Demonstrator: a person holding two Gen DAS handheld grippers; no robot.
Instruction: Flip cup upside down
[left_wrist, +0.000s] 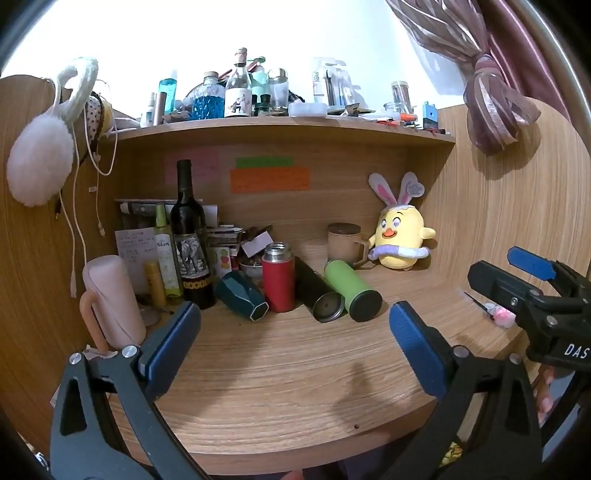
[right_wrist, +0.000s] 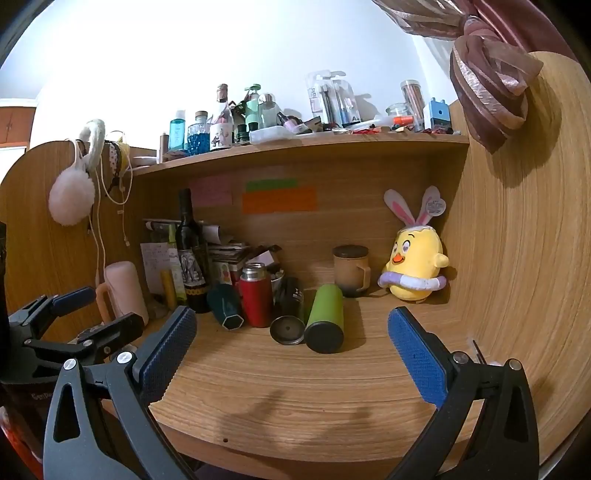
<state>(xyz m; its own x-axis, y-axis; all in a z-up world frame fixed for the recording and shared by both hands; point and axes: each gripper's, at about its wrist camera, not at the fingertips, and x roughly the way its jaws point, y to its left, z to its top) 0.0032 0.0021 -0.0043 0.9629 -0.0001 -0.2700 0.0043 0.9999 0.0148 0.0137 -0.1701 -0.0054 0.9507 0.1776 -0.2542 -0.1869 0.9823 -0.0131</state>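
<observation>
— So which cup are we meant to flip? I count several candidates on the tabletop (left_wrist: 295, 369).

— Hard to say for certain. My guess is the red flask (left_wrist: 277, 280), the only one of the group standing upright with its steel mouth open at the top. It sits toward the back, between the teal faceted cup (left_wrist: 242, 295) lying on its side and the black tumbler (left_wrist: 317, 295), also on its side, with the green tumbler (left_wrist: 352, 291) just beyond that.

— And the grippers?

— Both well short of it. The left gripper (left_wrist: 295, 332) has its fingers spread wide with nothing between them; the right gripper (right_wrist: 291, 345) is the same, wide and empty. Each hangs over the bare front of the tabletop.

— How do you think the flask will handle?

— Rigid, I'd judge, a metal body with a smooth painted coat, so likely a bit slippery against the pads. If it's empty it should be fairly light; I can't tell whether anything is inside. Being tall and narrow, it could tip if nudged.

— Where would you take hold?

— Around the middle of the red body, squarely across its width, not on the steel neck. The neighbours are close on both sides, nearly touching, so a finger has little room to slip in; coming from above or the front looks easiest.

— Anything fragile nearby?

— The wine bottle (left_wrist: 190, 236) stands to the left, behind the teal cup.
</observation>
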